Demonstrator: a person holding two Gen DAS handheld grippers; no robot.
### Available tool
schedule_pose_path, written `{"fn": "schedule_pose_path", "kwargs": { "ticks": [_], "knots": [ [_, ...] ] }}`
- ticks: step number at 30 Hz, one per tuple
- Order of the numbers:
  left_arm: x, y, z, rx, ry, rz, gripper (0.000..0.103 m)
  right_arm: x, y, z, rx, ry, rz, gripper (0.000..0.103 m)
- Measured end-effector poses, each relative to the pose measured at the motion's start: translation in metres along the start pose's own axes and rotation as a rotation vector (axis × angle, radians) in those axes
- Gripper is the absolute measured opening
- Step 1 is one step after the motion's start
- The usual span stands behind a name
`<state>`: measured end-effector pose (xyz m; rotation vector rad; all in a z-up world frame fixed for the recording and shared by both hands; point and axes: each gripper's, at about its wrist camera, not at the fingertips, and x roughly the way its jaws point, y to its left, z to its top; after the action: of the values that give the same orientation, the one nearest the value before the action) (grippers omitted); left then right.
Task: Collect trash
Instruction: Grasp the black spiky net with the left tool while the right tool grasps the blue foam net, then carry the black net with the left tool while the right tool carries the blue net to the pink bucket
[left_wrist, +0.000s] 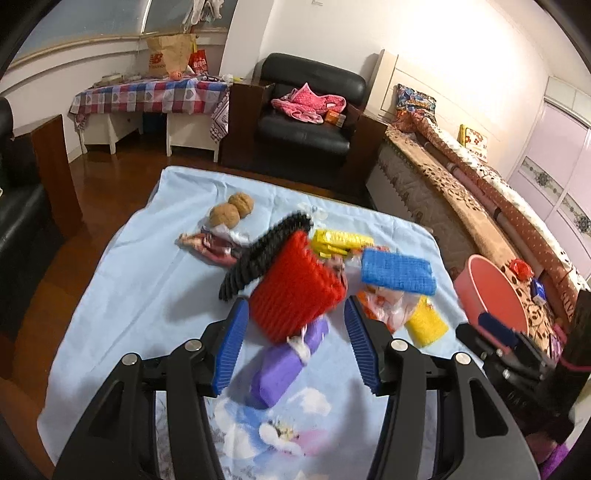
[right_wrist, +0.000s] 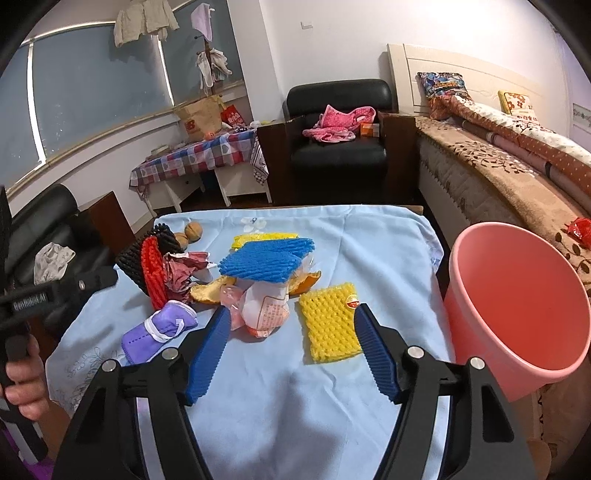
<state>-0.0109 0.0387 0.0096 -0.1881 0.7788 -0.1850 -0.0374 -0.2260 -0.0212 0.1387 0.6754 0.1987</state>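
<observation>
The right gripper (right_wrist: 290, 325), jaws wide and empty, hovers nearest the flat yellow foam net sleeve (right_wrist: 330, 322) lying lengthwise just ahead-right on the blue-clothed surface (right_wrist: 280, 398), beside the pink plastic bin (right_wrist: 517, 295).

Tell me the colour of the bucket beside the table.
Pink, a salmon shade inside and out. The bucket shows best in the right wrist view, empty as far as visible.

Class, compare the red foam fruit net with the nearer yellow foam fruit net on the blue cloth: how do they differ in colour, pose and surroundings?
The red foam fruit net stands on edge; the yellow foam fruit net lies flat. The red one leans against a black foam net in the clutter; the yellow one lies apart on the blue cloth. The yellow one carries a small sticker; none shows on the red. Both are ribbed foam mesh.
</observation>
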Motion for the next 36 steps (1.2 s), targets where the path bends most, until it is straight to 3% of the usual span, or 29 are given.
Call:
{"fn": "schedule_pose_path", "kwargs": {
  "ticks": [6, 14, 15, 17, 19, 20, 26, 29, 31, 33, 36],
  "knots": [
    [0.003, 0.003, 0.023, 0.049, -0.056, 0.039, 0.054, 0.005, -0.005, 0.004, 0.017, 0.003, 0.020, 0.068],
    [0.036, 0.013, 0.021, 0.128, -0.004, 0.048, 0.054, 0.012, -0.010, 0.020, 0.071, 0.025, 0.094, 0.068],
    [0.039, 0.014, 0.019, 0.130, -0.005, 0.048, 0.050, 0.013, -0.010, 0.022, 0.078, 0.026, 0.104, 0.068],
    [0.044, 0.017, 0.019, 0.126, -0.003, 0.030, 0.026, 0.016, -0.010, 0.027, 0.091, 0.032, 0.113, 0.068],
    [0.044, 0.021, 0.018, 0.113, -0.008, 0.022, 0.014, 0.022, -0.011, 0.031, 0.105, 0.044, 0.122, 0.066],
    [0.043, 0.023, 0.018, 0.108, -0.012, 0.019, 0.012, 0.025, -0.011, 0.032, 0.110, 0.050, 0.125, 0.065],
    [0.031, 0.030, 0.018, 0.082, -0.043, -0.004, 0.011, 0.048, -0.006, 0.037, 0.129, 0.095, 0.132, 0.048],
    [0.023, 0.030, 0.019, 0.087, -0.060, -0.021, 0.011, 0.057, -0.005, 0.037, 0.138, 0.119, 0.123, 0.035],
    [0.018, 0.028, 0.020, 0.086, -0.068, -0.029, 0.011, 0.063, -0.006, 0.037, 0.144, 0.135, 0.124, 0.017],
    [0.013, 0.026, 0.023, 0.086, -0.078, -0.037, 0.011, 0.064, -0.006, 0.037, 0.144, 0.137, 0.126, 0.006],
    [0.007, 0.022, 0.027, 0.087, -0.094, -0.046, 0.011, 0.058, -0.008, 0.037, 0.144, 0.111, 0.128, 0.003]
  ]
}}
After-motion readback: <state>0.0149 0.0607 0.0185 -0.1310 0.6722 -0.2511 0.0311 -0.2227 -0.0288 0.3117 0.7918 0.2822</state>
